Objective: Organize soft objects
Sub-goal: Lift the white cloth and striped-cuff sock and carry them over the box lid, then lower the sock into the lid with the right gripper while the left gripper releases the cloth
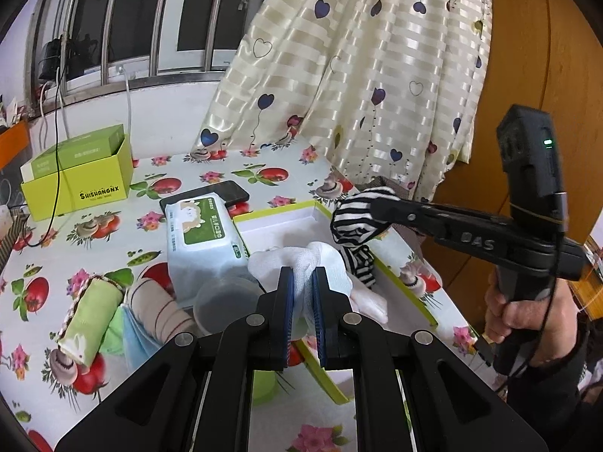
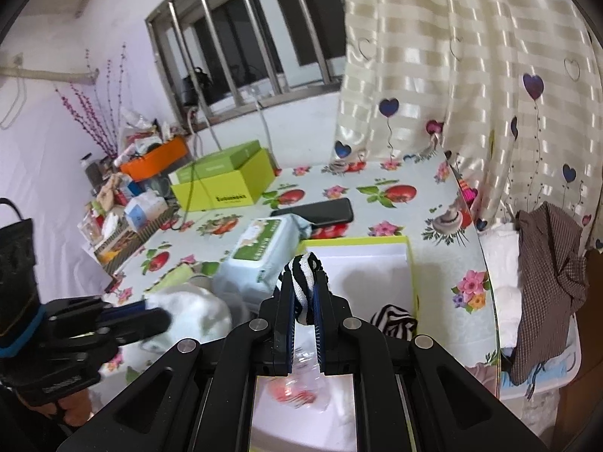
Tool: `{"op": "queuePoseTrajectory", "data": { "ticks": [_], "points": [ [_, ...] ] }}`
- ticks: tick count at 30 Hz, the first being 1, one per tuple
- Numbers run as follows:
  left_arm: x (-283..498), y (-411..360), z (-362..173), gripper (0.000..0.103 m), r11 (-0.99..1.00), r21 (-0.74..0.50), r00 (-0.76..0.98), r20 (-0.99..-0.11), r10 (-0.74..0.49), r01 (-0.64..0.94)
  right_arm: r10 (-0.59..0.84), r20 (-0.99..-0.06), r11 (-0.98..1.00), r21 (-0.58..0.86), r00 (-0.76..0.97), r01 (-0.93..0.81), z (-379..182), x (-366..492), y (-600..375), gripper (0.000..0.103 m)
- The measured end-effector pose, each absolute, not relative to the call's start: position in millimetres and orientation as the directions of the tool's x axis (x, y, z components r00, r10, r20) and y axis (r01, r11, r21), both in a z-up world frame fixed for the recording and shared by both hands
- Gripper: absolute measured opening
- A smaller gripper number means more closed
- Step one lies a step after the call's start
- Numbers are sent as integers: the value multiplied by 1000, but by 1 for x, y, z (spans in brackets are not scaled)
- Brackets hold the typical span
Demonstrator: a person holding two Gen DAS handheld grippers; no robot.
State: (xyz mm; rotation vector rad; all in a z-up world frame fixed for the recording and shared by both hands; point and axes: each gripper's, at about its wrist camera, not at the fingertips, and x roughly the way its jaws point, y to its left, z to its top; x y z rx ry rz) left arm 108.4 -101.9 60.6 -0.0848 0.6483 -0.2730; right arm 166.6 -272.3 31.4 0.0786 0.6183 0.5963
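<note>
barred window above a white wall; heart-print curtain; flowered tablecloth

- I see the left gripper clamped on a sock, held over the near left corner of the shallow box.
- My right gripper pinches a striped sock over that box, right of the left one.
- The wipes pack lies just left of the box, a phone behind it.
- Rolled cloths lie on the table, left of the pack.
- A second box stands far back left.
</note>
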Motion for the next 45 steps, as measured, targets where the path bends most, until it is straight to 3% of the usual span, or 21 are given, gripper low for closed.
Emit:
{"op": "queuePoseTrajectory", "data": {
  "ticks": [14, 18, 19, 36, 41, 45],
  "points": [
    [152, -107, 57, 10, 970, -124, 746, -621, -239, 207, 515, -634, 852, 302, 577, -428, -31, 235, -276, 10],
    [165, -111, 54, 10, 972, -112, 734, -639, -229, 206, 505, -640, 860, 314, 580, -402, -36, 235, -282, 38],
    [168, -112, 53, 10, 972, -112, 731, -643, -228, 206, 505, -632, 860, 315, 587, -401, -34, 233, -284, 41],
    [229, -126, 33, 13, 974, -112, 677, -703, -219, 198, 558, -552, 829, 346, 620, -439, -19, 206, -298, 44],
    [242, -124, 23, 20, 972, -147, 654, -719, -234, 185, 561, -542, 828, 358, 625, -433, -19, 206, -302, 44],
    [245, -121, 25, 37, 969, -169, 661, -709, -245, 179, 562, -541, 827, 358, 626, -433, -19, 206, -303, 44]
  ]
}}
